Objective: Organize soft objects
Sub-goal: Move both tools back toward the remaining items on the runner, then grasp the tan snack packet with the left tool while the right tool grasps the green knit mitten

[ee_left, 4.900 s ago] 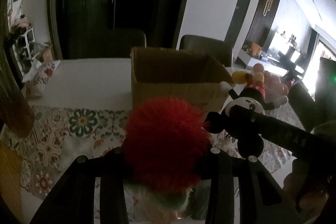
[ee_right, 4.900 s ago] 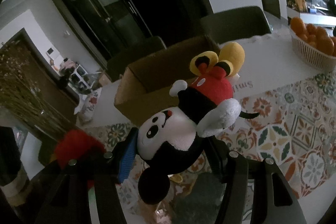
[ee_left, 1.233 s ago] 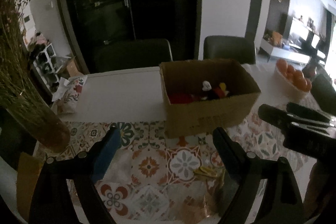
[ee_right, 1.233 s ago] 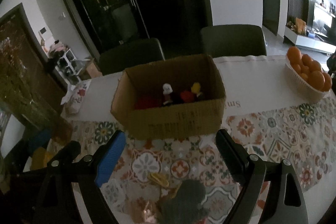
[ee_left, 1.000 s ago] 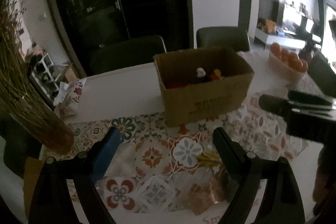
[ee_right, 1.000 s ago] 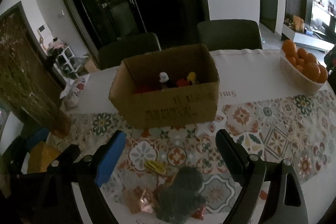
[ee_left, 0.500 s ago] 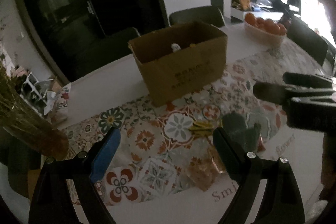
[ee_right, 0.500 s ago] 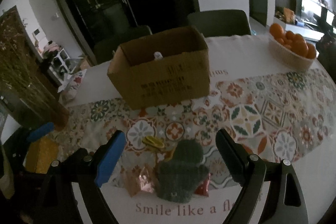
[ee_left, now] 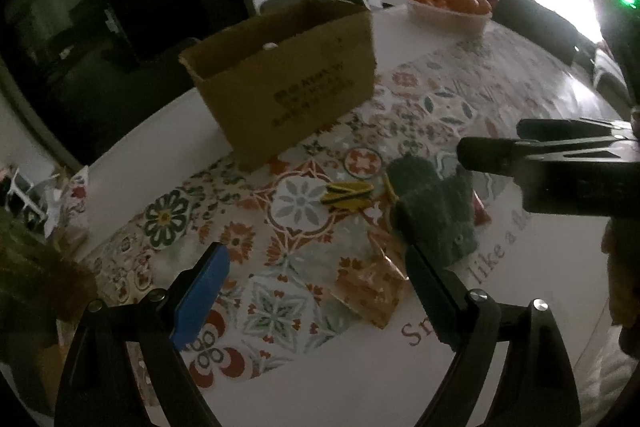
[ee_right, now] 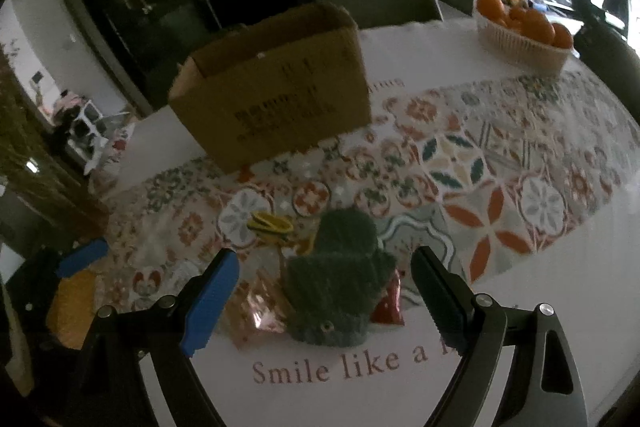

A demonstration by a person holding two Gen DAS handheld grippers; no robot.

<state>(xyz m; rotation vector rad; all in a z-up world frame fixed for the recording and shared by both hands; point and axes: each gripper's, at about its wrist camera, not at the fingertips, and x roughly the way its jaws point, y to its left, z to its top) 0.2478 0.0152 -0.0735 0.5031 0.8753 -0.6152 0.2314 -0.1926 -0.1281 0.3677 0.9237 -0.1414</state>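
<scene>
A grey-green fuzzy mitten lies on the patterned tablecloth near the front edge; it also shows in the left wrist view. My right gripper is open, its fingers either side of the mitten and just short of it. My left gripper is open and empty, above a shiny copper wrapper. A cardboard box stands behind, also in the left wrist view, with a white bit of a toy showing at its rim.
Yellow hair clips lie left of the mitten. A copper wrapper and a red wrapper lie beside it. A basket of oranges stands at the back right. Dried flowers stand at the left. Chairs stand behind the table.
Both grippers have dropped lower and closer to the table's front; the mitten and wrappers now lie between the right gripper's fingers. The box looks farther back and its inside is hidden.
</scene>
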